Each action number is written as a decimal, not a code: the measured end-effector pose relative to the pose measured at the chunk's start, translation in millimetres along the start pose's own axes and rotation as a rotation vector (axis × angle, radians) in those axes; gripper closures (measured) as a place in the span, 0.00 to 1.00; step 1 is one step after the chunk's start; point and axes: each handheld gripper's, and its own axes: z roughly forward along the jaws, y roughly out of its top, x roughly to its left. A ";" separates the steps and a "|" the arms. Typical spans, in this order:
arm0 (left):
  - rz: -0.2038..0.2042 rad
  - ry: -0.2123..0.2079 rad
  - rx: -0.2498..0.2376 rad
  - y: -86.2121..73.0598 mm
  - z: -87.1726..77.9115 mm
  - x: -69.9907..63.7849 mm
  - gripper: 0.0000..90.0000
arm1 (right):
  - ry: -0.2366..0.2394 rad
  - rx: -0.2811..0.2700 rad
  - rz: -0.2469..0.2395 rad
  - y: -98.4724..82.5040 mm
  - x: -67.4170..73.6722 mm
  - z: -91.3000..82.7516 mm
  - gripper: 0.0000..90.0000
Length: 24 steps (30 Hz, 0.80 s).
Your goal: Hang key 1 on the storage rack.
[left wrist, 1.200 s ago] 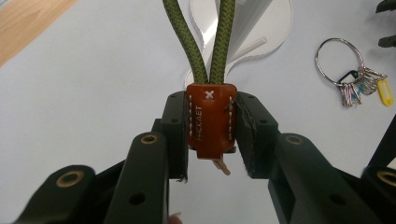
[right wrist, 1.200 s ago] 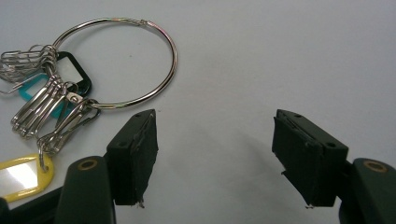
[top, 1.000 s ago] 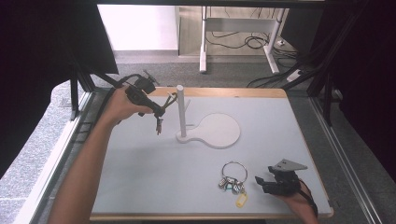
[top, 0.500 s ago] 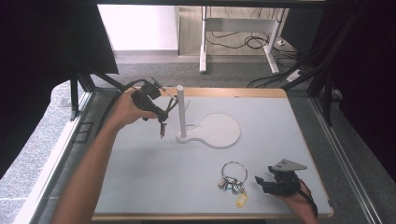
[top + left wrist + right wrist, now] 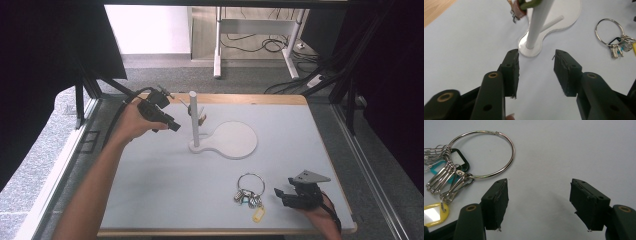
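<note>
place: looks like a lab or test rig room
giveaways: black frame struts (image 5: 85, 95) around the table (image 5: 300, 125), loose cables (image 5: 250, 45) on grey carpet, desk legs (image 5: 217, 45) behind

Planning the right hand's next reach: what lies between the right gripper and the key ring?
Nothing: in the right gripper view, bare table separates the open right gripper from the key ring lying beside its left finger.

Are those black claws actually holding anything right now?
No. The left gripper has just been opening, nothing between its jaws; the key tag hangs on the white post. The right gripper is open beside the key ring.
</note>
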 end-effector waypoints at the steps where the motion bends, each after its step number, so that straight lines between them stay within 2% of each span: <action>1: 0.003 -0.001 -0.007 -1.8 -1.4 -2.8 0.61 | 0.000 0.000 0.000 0.1 0.1 -0.2 0.35; 3: -0.004 -0.012 -0.027 -5.4 -4.4 -10.1 0.58 | 0.000 -0.002 -0.002 0.6 0.6 -0.8 0.35; 4: 0.002 -0.023 -0.036 -7.3 -5.9 -14.7 0.56 | 0.000 -0.003 -0.003 0.9 0.7 -1.3 0.35; 9: 0.046 -0.019 -0.073 -16.6 -12.4 -35.7 0.53 | -0.002 -0.010 -0.001 1.3 0.1 -3.0 0.35; 14: 0.075 -0.025 -0.081 -29.2 -10.1 -43.7 0.52 | -0.003 -0.013 -0.003 1.6 0.4 -4.3 0.35; 19: 0.084 -0.024 -0.087 -48.7 -1.3 -49.6 0.51 | -0.005 -0.015 0.002 1.6 -0.9 -5.2 0.35; 24: 0.105 0.003 -0.082 -70.5 13.0 -56.5 0.51 | -0.001 -0.014 0.003 1.6 -0.6 -4.9 0.35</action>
